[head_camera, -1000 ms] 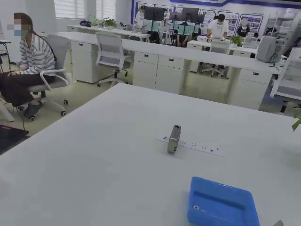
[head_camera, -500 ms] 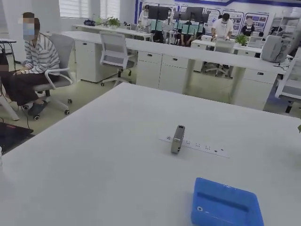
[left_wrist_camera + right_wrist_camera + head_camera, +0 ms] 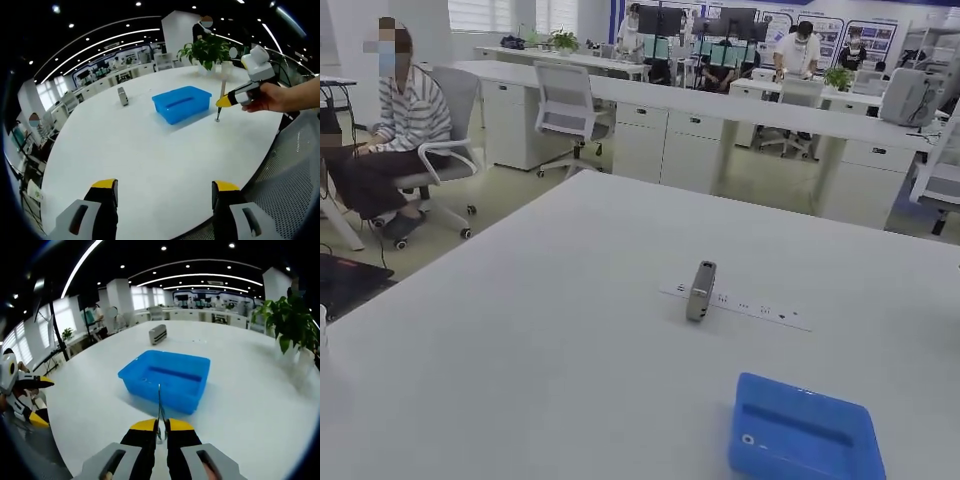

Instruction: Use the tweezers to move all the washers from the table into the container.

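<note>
My left tool [image 3: 165,186] hangs wide open, empty, over the desk [image 3: 145,150]. My right tool [image 3: 161,425] is pinched on the tweezers [image 3: 159,402] — their length points straight at the blue container [image 3: 167,376] just ahead; loose washers I can't make out.

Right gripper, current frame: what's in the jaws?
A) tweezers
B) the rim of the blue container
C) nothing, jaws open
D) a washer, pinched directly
A: in the right gripper view, the right gripper has its jaws closed on the thin tweezers, whose tips point toward the blue container.
</note>
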